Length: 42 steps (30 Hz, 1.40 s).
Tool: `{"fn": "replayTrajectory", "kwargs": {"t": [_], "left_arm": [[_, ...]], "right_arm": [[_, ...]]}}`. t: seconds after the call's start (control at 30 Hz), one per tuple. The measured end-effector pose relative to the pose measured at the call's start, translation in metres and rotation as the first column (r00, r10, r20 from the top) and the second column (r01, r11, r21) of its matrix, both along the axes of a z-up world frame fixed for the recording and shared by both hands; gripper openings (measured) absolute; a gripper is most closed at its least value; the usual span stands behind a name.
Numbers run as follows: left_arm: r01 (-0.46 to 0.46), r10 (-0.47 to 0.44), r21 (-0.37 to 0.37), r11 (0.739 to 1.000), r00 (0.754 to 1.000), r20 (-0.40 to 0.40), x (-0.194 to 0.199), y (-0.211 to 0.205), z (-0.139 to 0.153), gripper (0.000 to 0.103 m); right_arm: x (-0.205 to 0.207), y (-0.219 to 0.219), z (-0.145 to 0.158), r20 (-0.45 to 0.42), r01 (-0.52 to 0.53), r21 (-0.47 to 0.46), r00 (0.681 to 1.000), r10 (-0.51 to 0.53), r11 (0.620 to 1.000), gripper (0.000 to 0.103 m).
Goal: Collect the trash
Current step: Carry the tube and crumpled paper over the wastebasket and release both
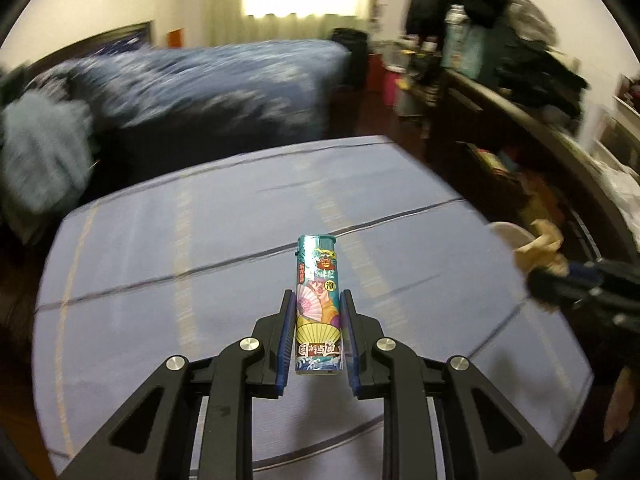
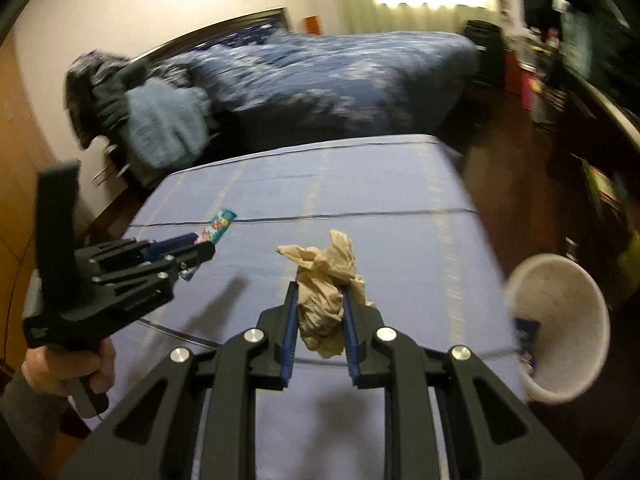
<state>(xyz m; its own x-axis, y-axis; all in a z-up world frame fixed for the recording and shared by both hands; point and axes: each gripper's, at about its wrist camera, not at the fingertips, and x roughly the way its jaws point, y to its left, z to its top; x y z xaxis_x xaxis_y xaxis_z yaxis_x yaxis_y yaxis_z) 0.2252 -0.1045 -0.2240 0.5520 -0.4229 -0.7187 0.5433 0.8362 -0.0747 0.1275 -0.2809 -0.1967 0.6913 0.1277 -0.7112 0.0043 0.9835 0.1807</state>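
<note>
Right wrist | right claw [image 2: 319,312] clamps crumpled tissue [image 2: 326,292] | left claw [image 1: 318,320] clamps lighter [image 1: 319,304] | white cup [image 2: 560,328]: dark scrap inside

The blue-clothed table [image 1: 200,280] lies open across its middle and far end, with bare cloth ahead of both tools. At its right edge a white cup [image 2: 560,320] lies tipped on its side. The left hand-held gripper [image 2: 188,254] occupies the air over the left side. Beyond the far edge stands a bed [image 1: 220,88]; a cluttered dark shelf unit [image 1: 500,92] lines the right.
</note>
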Motion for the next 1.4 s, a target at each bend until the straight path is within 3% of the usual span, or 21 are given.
{"fn": "replayTrajectory", "kwargs": {"t": [0.17, 0.33, 0.63, 0.87, 1.07, 1.17, 1.23, 1.3, 1.4], "left_arm": [[0.149, -0.149, -0.038, 0.988, 0.989, 0.014, -0.018, -0.083, 0.016, 0.022], [0.264, -0.263, -0.029, 0.964, 0.965, 0.016, -0.037, -0.160, 0.021, 0.022], [0.391, -0.391, -0.004, 0.921, 0.920, -0.025, -0.047, -0.267, 0.004, 0.022], [0.407, -0.406, 0.021, 0.913, 0.912, -0.062, -0.041, -0.313, -0.011, 0.022], [0.409, -0.404, 0.041, 0.911, 0.909, -0.104, -0.036, -0.337, -0.030, 0.022], [0.400, -0.392, 0.051, 0.915, 0.912, -0.119, -0.033, -0.343, -0.036, 0.022], [0.392, -0.384, 0.045, 0.919, 0.915, -0.127, -0.031, -0.343, -0.037, 0.020], [0.379, -0.371, 0.037, 0.925, 0.919, -0.132, -0.026, -0.343, -0.037, 0.020], [0.362, -0.355, 0.037, 0.931, 0.926, -0.133, -0.023, -0.342, -0.036, 0.029]], "right_arm": [[-0.037, -0.070, -0.004, -0.007, 0.165, -0.004, 0.986, -0.165, 0.986, 0.021], [-0.072, -0.135, -0.007, 0.002, 0.312, -0.022, 0.950, -0.312, 0.950, 0.022], [-0.087, -0.218, -0.017, 0.019, 0.432, -0.017, 0.902, -0.431, 0.902, 0.022], [-0.068, -0.256, -0.042, -0.012, 0.460, 0.001, 0.888, -0.460, 0.888, 0.022], [-0.051, -0.264, -0.062, -0.036, 0.450, -0.001, 0.893, -0.450, 0.893, 0.025], [-0.047, -0.266, -0.069, -0.037, 0.448, -0.003, 0.894, -0.447, 0.894, 0.031], [-0.046, -0.271, -0.073, -0.043, 0.459, 0.010, 0.888, -0.458, 0.888, 0.047], [-0.047, -0.274, -0.075, -0.038, 0.463, 0.036, 0.886, -0.462, 0.886, 0.054], [-0.047, -0.278, -0.075, -0.031, 0.468, 0.053, 0.884, -0.467, 0.882, 0.054]]}}
